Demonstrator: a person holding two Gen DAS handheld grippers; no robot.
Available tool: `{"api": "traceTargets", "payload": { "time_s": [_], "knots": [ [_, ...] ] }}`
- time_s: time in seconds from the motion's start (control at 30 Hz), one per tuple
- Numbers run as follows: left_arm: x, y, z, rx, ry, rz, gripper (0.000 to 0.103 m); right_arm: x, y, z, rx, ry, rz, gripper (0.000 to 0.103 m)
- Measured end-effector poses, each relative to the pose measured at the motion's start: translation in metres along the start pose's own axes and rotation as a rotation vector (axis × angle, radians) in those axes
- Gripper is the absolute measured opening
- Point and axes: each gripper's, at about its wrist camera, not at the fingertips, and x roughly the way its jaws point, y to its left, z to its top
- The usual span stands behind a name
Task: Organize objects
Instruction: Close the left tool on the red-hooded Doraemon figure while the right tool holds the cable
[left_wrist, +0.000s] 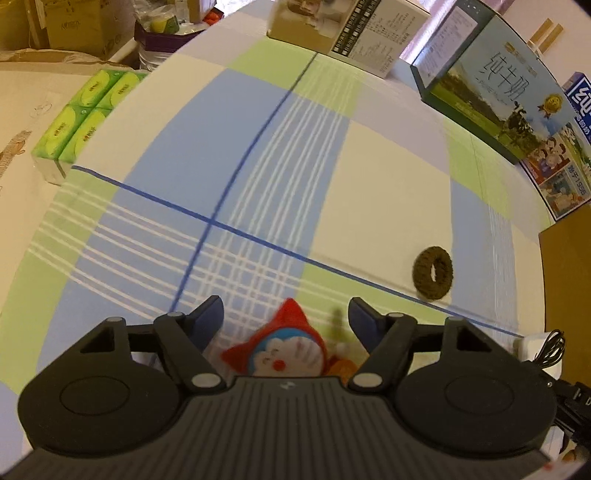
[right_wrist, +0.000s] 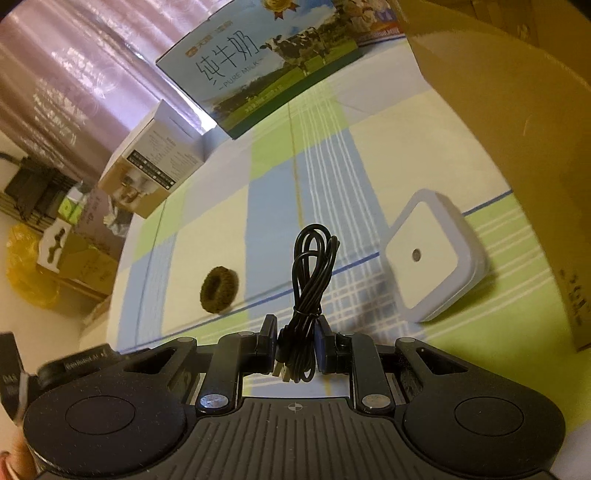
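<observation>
Cable clamped in right gripper; left gripper wide apart over toy, ring nearby.

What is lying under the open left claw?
Under the left claw, a plush doll with a red hood lies on the checked cloth. Its lower body is hidden by the claw's housing.

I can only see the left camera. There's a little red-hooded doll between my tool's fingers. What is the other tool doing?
Observer: The right tool is shut on a bundled black cable.
Operator: Is anything beside it?
Observer: Yes, a white square night light lies on the cloth to its right.
Operator: And past that?
Observer: A brown cardboard box stands just beyond the light.
</observation>
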Motion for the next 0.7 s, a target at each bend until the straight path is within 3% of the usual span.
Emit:
{"api": "traceTargets", "payload": {
  "time_s": [0.13, 0.5, 0.7],
  "knots": [
    [-0.006, 0.004, -0.009, -0.016, 0.008, 0.022, 0.077, -0.004, 0.0, -0.003, -0.043, -0.008, -0.017, 0.017],
    [-0.021, 0.019, -0.025, -0.105, 0.034, 0.031, 0.077, -0.001, -0.003, -0.003, -0.055, 0.004, -0.016, 0.017],
    [-0.019, 0.004, -0.034, -0.035, 0.015, 0.066, 0.075, 0.0, -0.007, -0.003, -0.043, 0.008, -0.021, 0.017]
  ]
}}
